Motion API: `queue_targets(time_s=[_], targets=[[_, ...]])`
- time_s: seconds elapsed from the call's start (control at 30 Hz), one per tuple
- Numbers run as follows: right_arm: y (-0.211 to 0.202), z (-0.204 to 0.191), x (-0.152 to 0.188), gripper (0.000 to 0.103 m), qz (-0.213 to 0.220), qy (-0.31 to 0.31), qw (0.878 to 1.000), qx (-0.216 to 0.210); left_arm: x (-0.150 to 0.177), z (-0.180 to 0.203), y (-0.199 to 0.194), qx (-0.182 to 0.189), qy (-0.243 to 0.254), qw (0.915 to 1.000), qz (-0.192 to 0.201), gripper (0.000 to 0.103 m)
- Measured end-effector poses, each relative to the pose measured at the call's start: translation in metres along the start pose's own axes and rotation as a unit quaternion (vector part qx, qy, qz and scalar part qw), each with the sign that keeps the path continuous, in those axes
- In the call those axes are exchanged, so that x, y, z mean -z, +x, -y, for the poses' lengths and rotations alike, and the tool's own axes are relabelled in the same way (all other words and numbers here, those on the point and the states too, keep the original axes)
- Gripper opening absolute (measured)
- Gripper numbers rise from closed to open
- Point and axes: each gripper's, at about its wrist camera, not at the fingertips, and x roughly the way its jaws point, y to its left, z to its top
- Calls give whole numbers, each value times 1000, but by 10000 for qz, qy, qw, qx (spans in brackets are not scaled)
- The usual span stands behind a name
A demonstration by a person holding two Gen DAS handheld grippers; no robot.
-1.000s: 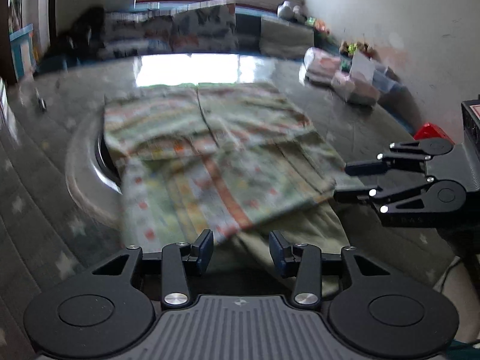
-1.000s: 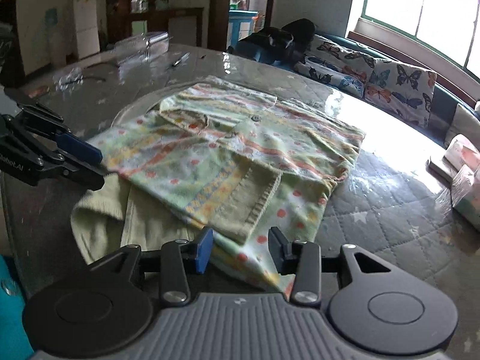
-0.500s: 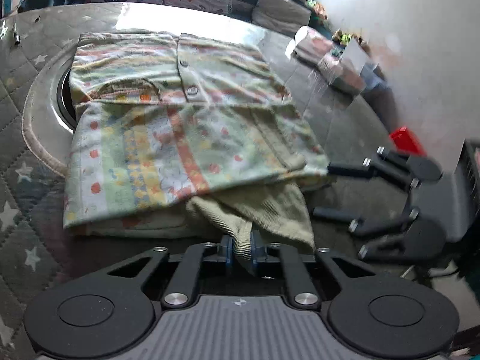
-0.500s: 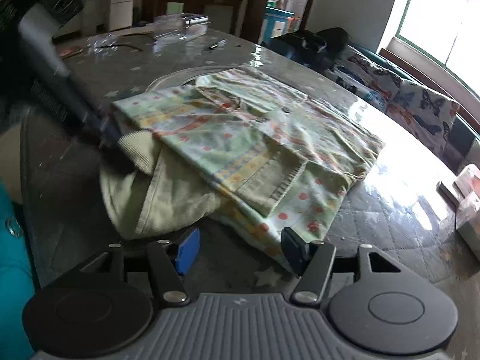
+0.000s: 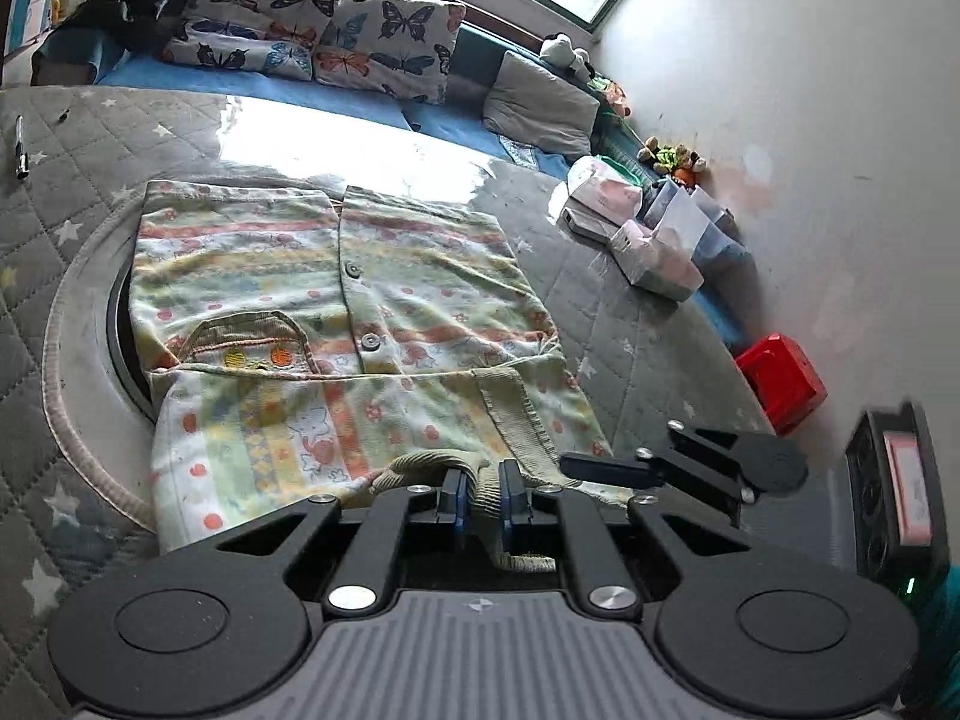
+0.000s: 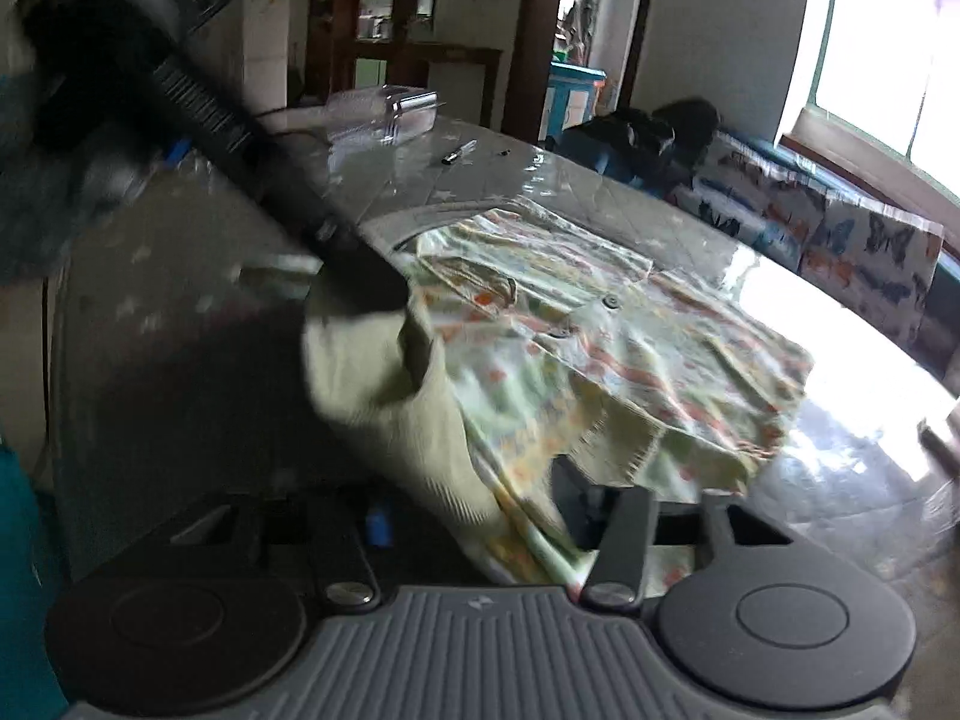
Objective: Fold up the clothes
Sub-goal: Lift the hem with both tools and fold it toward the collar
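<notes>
A pale green shirt (image 5: 336, 312) with orange dots and stripes lies buttoned and partly folded on the table. My left gripper (image 5: 483, 498) is shut on its ribbed near hem (image 5: 420, 462), which bunches up between the blue pads. In the blurred right wrist view the left gripper (image 6: 360, 282) holds that hem raised, so the shirt (image 6: 630, 360) hangs in a slope. My right gripper (image 6: 498, 516) has its jaws still apart and closing, and loose cloth runs between them without being pinched. In the left wrist view, one of the right gripper's fingers (image 5: 600, 468) rests at the shirt's near right corner.
The table (image 5: 72, 138) has a quilted star cover under a clear sheet, with a round ring (image 5: 78, 312) under the shirt. A pen (image 5: 21, 150) lies far left, tissue packs (image 5: 654, 252) and a red box (image 5: 780, 381) right, and a clear container (image 6: 384, 114) at the far side. A cushioned bench (image 5: 336, 42) runs behind.
My left gripper shut on the ribbed hem and then raised it off the table. The right jaws spread wide, and the lifted cloth now runs between them.
</notes>
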Motion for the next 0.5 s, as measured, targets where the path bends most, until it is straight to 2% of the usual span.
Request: queue_targets(time_s=[0.03,0.07,0.13,0.2,0.33,0.5], targets=[[2,4,-3,21,-15,158,9999,-58,2,-1,-3,-42,45,10000,13,14],[3,8,-6,20,-24,324,9994,-103,5,-3,-6,-87,95,9999,31,16],[2,14,-10,16,36,562,9983,-155,11,-6,-16,-271,256,9992,135,25],[0,19,-13,16,104,735,9971,-153,19,-8,-27,-538,489,9968,317,48],[-3,25,-18,14,201,904,9956,-114,35,-8,-39,-1080,1068,9865,612,51],[-4,30,-23,13,272,1021,9944,-73,52,-2,-32,-1625,2023,9620,855,52]])
